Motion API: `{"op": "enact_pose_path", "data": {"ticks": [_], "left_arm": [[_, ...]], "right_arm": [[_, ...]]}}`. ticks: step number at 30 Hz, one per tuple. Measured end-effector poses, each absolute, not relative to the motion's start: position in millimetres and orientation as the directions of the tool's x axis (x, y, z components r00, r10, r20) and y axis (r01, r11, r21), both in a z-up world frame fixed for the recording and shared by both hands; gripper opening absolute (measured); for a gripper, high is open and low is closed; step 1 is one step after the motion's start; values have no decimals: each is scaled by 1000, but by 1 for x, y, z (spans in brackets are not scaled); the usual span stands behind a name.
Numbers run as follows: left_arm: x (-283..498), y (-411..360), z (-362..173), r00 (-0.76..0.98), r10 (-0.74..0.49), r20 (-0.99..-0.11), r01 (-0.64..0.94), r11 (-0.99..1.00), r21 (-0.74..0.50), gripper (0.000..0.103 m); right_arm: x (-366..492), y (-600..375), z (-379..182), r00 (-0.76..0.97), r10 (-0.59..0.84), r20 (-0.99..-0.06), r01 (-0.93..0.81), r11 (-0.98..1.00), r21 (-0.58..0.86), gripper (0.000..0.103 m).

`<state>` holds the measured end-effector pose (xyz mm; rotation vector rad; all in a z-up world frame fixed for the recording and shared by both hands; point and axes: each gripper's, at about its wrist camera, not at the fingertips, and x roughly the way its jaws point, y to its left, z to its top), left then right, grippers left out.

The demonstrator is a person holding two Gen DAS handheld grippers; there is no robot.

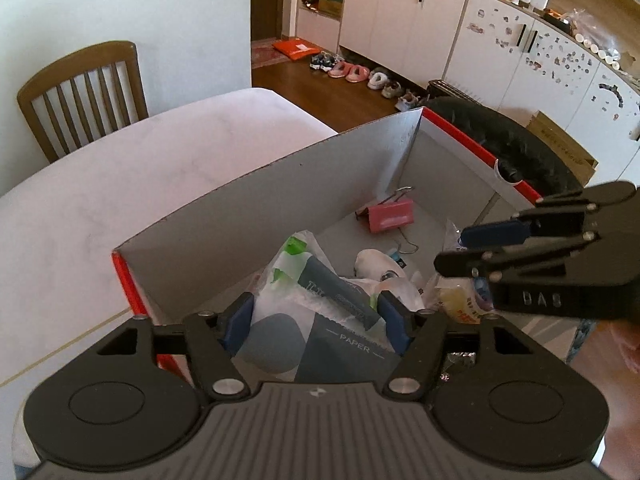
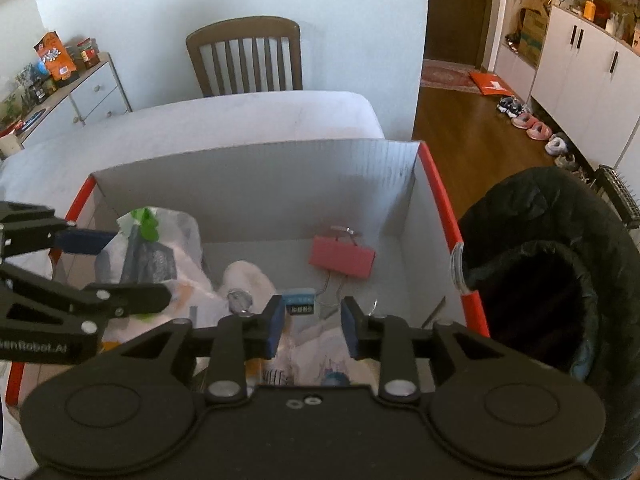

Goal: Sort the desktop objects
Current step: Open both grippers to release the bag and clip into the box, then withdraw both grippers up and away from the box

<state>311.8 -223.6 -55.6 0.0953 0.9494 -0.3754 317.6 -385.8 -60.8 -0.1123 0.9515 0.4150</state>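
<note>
A white cardboard box with a red rim [image 1: 280,200] [image 2: 260,184] stands on the table, and both grippers hang over it. My left gripper [image 1: 318,312] [image 2: 140,266] is open. A white tissue pack [image 1: 280,320] [image 2: 160,248] printed PAPER, with a grey bar lying on it, rests on the pile between the blue pads. My right gripper [image 2: 312,320] [image 1: 452,248] is shut on a white plastic packet [image 2: 316,356] low in the box. A pink binder clip [image 1: 390,216] [image 2: 342,260] lies on the box floor beyond both.
A white rounded item [image 2: 248,280] and a yellowish packet [image 1: 460,300] lie in the box too. A black-lined bin [image 2: 540,280] stands just right of it. The pale table [image 1: 120,180] runs left and back to a wooden chair [image 2: 244,56].
</note>
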Motion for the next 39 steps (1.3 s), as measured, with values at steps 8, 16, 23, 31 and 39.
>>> {"op": "enact_pose_path", "data": {"ticks": [8, 16, 23, 31, 39], "left_arm": [[314, -227, -58, 489, -283, -825, 351, 930, -111, 79], [304, -233, -52, 490, -324, -809, 389, 912, -130, 80], [289, -232, -38, 516, -342, -785, 388, 911, -142, 80], [269, -219, -19, 558, -325, -764, 344, 928, -143, 80], [248, -202, -4, 607, -289, -740, 291, 948, -132, 80]], "right_arm": [[306, -390, -61, 494, 305, -815, -416, 905, 86, 48], [296, -395, -56, 487, 314, -815, -430, 898, 89, 50], [283, -403, -47, 499, 329, -802, -440, 893, 92, 58], [267, -409, -29, 534, 374, -759, -458, 882, 112, 65], [250, -402, -12, 555, 412, -723, -495, 862, 111, 73]]}}
